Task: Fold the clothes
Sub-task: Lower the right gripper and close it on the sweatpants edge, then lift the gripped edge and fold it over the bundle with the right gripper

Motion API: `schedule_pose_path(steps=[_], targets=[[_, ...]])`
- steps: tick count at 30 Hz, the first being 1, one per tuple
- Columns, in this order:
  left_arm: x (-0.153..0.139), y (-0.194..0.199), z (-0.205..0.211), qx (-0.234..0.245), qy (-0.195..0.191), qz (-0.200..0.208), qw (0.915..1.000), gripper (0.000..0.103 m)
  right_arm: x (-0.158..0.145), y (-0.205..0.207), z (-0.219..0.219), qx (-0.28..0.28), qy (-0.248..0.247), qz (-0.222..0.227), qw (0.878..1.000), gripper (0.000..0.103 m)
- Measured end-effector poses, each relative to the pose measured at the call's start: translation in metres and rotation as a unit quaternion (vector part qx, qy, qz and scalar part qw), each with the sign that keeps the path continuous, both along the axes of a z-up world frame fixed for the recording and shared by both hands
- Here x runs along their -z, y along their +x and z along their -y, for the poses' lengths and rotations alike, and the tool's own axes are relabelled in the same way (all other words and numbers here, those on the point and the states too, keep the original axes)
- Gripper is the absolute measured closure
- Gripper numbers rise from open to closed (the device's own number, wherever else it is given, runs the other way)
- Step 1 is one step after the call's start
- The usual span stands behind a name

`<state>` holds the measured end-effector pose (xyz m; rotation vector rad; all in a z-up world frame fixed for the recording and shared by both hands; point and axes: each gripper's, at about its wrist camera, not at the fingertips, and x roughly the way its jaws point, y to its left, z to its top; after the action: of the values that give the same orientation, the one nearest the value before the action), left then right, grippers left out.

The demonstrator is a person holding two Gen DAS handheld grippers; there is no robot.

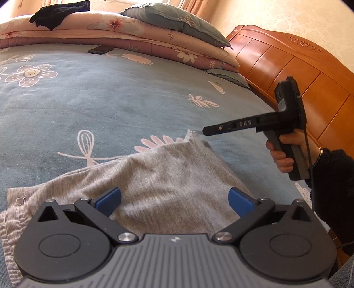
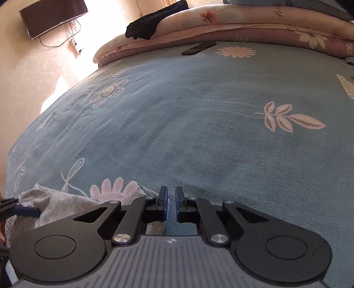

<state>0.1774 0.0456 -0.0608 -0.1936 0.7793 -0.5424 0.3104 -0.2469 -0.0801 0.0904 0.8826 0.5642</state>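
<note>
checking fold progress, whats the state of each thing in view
grey garment: rumpled, partly lifted off the bedsheet
left hand-held gripper: open, over the garment
right hand-held gripper: shut, at the garment's corner
phone: lying flat
black cloth: bunched on the folded quilts

Both grippers look like the same build: grey ribbed body, two round black side housings, black linkage arms with silver screw heads, blue pads on the fingers (image 1: 111, 198). The right gripper (image 1: 204, 130) has "DAS" stamped on its black finger and a grey-and-black handle. The person's right hand (image 1: 282, 155) comes out of a fuzzy black sleeve (image 1: 331, 177), thin black cable hanging beside it.
</note>
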Motion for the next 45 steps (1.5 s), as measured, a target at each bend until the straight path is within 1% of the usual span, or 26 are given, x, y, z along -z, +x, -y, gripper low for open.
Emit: schedule_pose_path(steps=[4, 6, 7, 9, 11, 12, 14, 16, 18, 19, 21, 23, 25, 28, 30, 34, 36, 39, 42, 44, 45], targets=[[-0.023, 0.02, 0.017, 0.032, -0.009, 0.027, 0.9991, 0.001, 0.007, -0.018, -0.017, -0.057, -0.008, 0.009, 0.998, 0.094], [-0.027, 0.034, 0.033, 0.054, -0.018, 0.034, 0.9978, 0.001, 0.01, -0.025, -0.025, -0.077, -0.023, 0.012, 0.997, 0.094], [-0.027, 0.043, 0.043, 0.067, -0.025, 0.034, 0.9969, 0.001, 0.01, -0.028, -0.027, -0.083, -0.026, 0.016, 0.996, 0.094], [-0.021, 0.059, 0.064, 0.088, -0.025, 0.029, 0.9954, 0.001, 0.008, -0.032, -0.025, -0.102, -0.014, 0.013, 0.995, 0.094], [-0.011, 0.073, 0.085, 0.108, -0.012, 0.025, 0.9938, 0.001, 0.007, -0.037, -0.02, -0.126, -0.003, 0.009, 0.992, 0.094], [-0.006, 0.079, 0.094, 0.116, -0.002, 0.023, 0.993, 0.001, 0.006, -0.04, -0.017, -0.132, -0.008, 0.012, 0.991, 0.094], [0.005, 0.089, 0.109, 0.122, 0.017, 0.016, 0.9922, 0.001, 0.005, -0.045, -0.006, -0.131, -0.012, 0.017, 0.991, 0.094], [0.015, 0.098, 0.113, 0.124, 0.002, 0.004, 0.9923, 0.001, 0.003, -0.047, 0.007, -0.124, -0.015, 0.023, 0.992, 0.094], [0.025, 0.11, 0.111, 0.121, -0.023, -0.029, 0.992, 0.001, 0.002, -0.044, 0.021, -0.11, -0.021, 0.032, 0.993, 0.093], [0.029, 0.114, 0.109, 0.113, -0.027, -0.044, 0.9922, 0.001, 0.003, -0.042, 0.025, -0.105, -0.026, 0.036, 0.993, 0.094], [0.036, 0.116, 0.104, 0.111, -0.021, -0.055, 0.9921, 0.001, 0.002, -0.035, 0.034, -0.092, -0.031, 0.052, 0.994, 0.093], [0.042, 0.113, 0.1, 0.111, -0.003, -0.06, 0.992, 0.001, -0.001, -0.028, 0.041, -0.088, -0.02, 0.074, 0.993, 0.093], [0.047, 0.112, 0.097, 0.106, 0.011, -0.062, 0.9924, 0.001, -0.006, -0.024, 0.039, -0.106, -0.027, 0.113, 0.988, 0.093], [0.049, 0.111, 0.093, 0.104, 0.004, -0.063, 0.9926, 0.001, -0.007, -0.021, 0.012, -0.166, -0.076, 0.148, 0.972, 0.093], [0.051, 0.111, 0.094, 0.103, 0.007, -0.061, 0.9928, 0.001, -0.006, -0.021, -0.006, -0.205, -0.11, 0.165, 0.958, 0.093], [0.052, 0.106, 0.096, 0.113, 0.023, -0.045, 0.9923, 0.001, -0.004, -0.024, -0.029, -0.27, -0.158, 0.18, 0.932, 0.093], [0.051, 0.104, 0.096, 0.116, 0.027, -0.041, 0.9921, 0.001, -0.003, -0.022, -0.034, -0.288, -0.17, 0.173, 0.926, 0.092], [0.05, 0.102, 0.095, 0.12, 0.029, -0.039, 0.9915, 0.001, 0.0, -0.014, -0.04, -0.308, -0.172, 0.15, 0.923, 0.09], [0.048, 0.101, 0.094, 0.122, 0.029, -0.041, 0.9912, 0.001, 0.003, -0.007, -0.043, -0.311, -0.163, 0.138, 0.926, 0.087], [0.048, 0.1, 0.093, 0.124, 0.03, -0.04, 0.9911, 0.001, 0.005, -0.006, -0.042, -0.304, -0.158, 0.14, 0.929, 0.08], [0.048, 0.099, 0.093, 0.124, 0.03, -0.04, 0.991, 0.001, 0.006, -0.005, -0.041, -0.297, -0.155, 0.139, 0.932, 0.074]])
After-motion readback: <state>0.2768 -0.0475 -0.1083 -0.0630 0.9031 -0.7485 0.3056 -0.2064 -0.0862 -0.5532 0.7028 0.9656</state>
